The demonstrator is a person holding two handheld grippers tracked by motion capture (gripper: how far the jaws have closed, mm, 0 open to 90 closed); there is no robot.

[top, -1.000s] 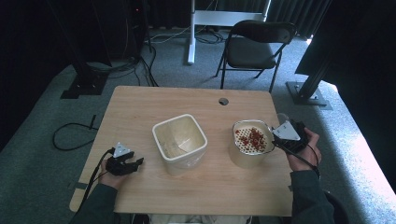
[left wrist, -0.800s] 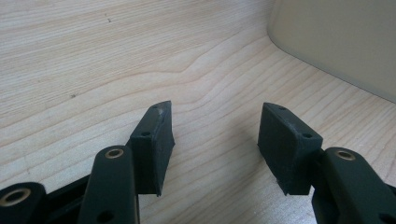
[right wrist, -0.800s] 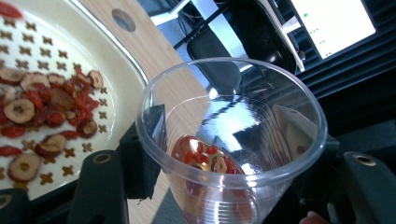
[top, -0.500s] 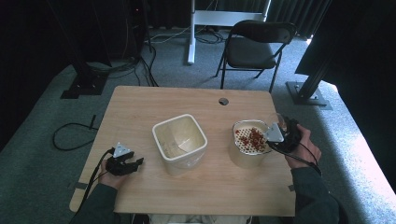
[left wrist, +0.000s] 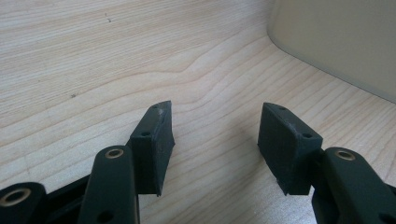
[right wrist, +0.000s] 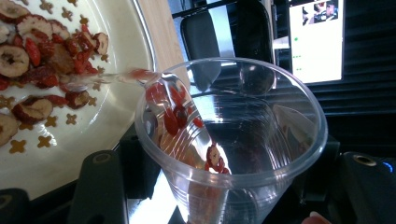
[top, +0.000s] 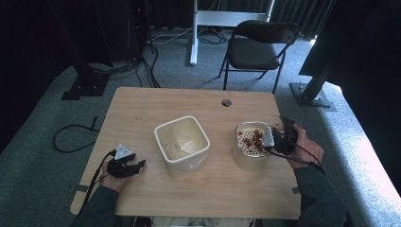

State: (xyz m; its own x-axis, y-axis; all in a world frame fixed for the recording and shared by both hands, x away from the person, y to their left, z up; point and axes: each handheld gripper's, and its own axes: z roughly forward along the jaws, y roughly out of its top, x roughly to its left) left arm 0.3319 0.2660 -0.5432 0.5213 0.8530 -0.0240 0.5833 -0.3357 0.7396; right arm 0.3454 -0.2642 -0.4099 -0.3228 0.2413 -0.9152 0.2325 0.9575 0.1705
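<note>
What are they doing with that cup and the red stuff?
A person is tipping a clear plastic cup, held in the right gripper, over a round strainer bowl on the table. Red berries and dried fruit slices already lie in the strainer, and a few berries still cling inside the cup. The left gripper rests on the table with its jaws apart, holding nothing, beside an empty square cream container.

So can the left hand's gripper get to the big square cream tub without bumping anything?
Probably yes. The left gripper rests on the wooden table with its fingers open and pointing toward the square cream tub, with bare wood between them.
</note>
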